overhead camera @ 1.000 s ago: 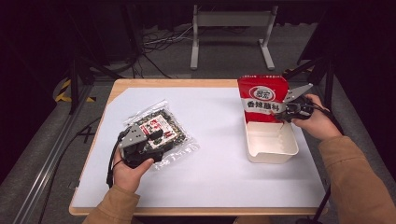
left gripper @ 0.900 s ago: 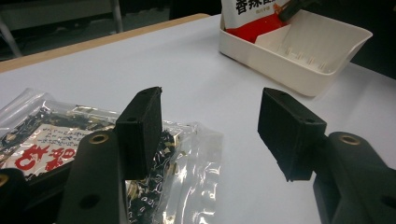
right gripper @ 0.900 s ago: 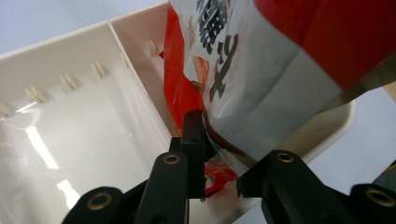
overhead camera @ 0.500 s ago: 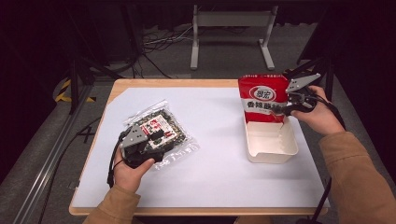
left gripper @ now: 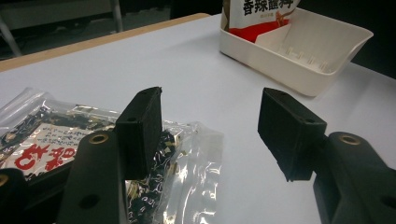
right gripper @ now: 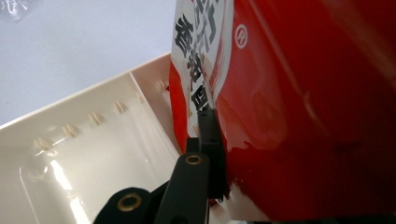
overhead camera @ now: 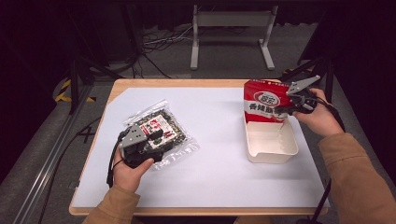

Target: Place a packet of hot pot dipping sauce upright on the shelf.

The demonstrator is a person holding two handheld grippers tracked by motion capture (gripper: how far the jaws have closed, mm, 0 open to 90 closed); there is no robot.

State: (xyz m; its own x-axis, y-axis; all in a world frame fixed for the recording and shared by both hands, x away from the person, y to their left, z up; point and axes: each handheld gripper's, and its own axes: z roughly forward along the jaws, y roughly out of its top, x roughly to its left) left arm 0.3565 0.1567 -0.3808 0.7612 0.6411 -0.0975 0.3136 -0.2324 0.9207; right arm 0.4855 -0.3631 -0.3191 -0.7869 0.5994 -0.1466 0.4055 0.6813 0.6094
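Note:
A red snack bag (overhead camera: 264, 103) stands upright at the far end of a white tray (overhead camera: 273, 151). My right gripper (overhead camera: 284, 109) holds the bag's right edge; its jaws have just been closing with the bag between them. In the right gripper view the jaws (right gripper: 205, 119) pinch the bag's (right gripper: 303, 116) side seam above the tray (right gripper: 93, 140). My left gripper (overhead camera: 158, 136) rests open on a clear packet of dark seaweed snacks (overhead camera: 164, 127). In the left gripper view its jaws (left gripper: 210, 112) stand wide apart, the left one over the packet (left gripper: 46, 140).
White paper (overhead camera: 215, 177) covers the wooden table (overhead camera: 187, 82). The tray's near half holds nothing. Beyond the table's far edge stand a metal frame (overhead camera: 231, 21) and floor cables. The left gripper view shows the tray (left gripper: 303, 70) and bag (left gripper: 261, 14) at its top right.
The right gripper rose a little along the bag's right edge and its jaws came together on it. The left hand and the seaweed packet stayed put.

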